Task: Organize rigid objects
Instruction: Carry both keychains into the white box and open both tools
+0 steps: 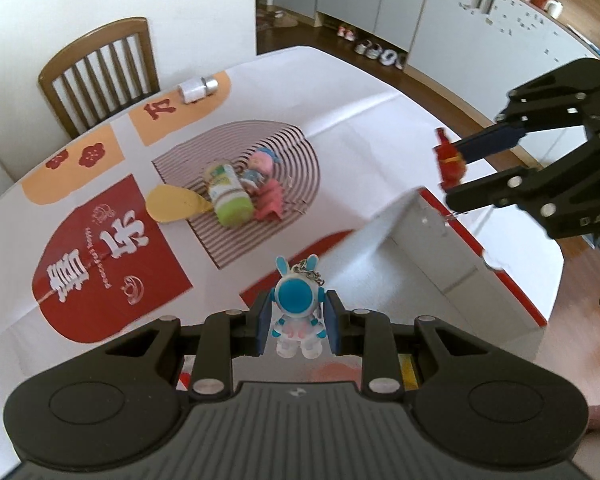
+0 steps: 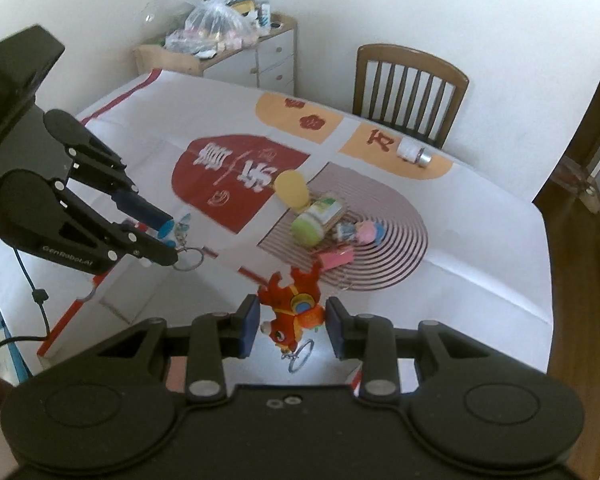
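White-clothed table [image 1: 360, 92] by wall, wooden chair [image 1: 100, 68] at 11 o'clock in left view. Left gripper [image 1: 298, 326] pads clamped on blue-white rabbit astronaut keychain [image 1: 298, 312], above table. Right gripper [image 2: 292, 326] pads nearly closed on red-orange horse keychain [image 2: 296, 308], ring dangling. Green-capped bottle [image 1: 230, 194], yellow paddle [image 1: 176, 202], pink-haired doll [image 1: 260, 166] piled on striped mat [image 1: 292, 152], 12 o'clock of left gripper. White box [image 1: 432, 236] at 2 o'clock.

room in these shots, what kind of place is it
Most likely a home dining area: a wooden chair at a cloth-covered table, shoes lined along white cabinets.
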The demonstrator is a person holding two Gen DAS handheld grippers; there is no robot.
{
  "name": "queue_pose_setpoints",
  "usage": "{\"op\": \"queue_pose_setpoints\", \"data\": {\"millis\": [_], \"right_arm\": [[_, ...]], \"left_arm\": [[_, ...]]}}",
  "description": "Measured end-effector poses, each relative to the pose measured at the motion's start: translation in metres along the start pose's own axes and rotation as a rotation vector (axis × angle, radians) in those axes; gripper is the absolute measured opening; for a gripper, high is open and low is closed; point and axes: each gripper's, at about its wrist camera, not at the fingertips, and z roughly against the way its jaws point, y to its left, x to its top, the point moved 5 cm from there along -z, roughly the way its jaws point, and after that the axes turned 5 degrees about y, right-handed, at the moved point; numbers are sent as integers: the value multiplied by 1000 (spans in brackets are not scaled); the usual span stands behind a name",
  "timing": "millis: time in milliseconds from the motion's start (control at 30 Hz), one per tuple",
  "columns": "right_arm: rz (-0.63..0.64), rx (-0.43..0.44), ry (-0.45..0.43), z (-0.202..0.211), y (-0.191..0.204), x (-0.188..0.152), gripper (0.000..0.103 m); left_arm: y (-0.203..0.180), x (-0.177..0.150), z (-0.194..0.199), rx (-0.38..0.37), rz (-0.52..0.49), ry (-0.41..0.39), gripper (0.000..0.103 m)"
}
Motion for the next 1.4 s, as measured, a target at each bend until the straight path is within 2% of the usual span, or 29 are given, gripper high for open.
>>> {"op": "queue_pose_setpoints", "data": {"millis": [433, 533, 867, 1167, 1400], "right_arm": [[26, 3, 135, -52, 37, -41, 34], [29, -3, 160, -66, 40, -49, 34], [29, -14, 229, -102, 46, -71, 34], [26, -3, 269, -118, 50, -84, 34], [14, 8, 302, -127, 54, -93, 35]], "left_arm": [[-21, -27, -21, -28, -35, 45, 27], [-28, -30, -29, -26, -74, 54, 27], [-46, -31, -72, 21, -141, 106, 27], [-40, -28, -115, 63, -103, 183, 27], [-38, -28, -134, 59, -65, 240, 27]]}}
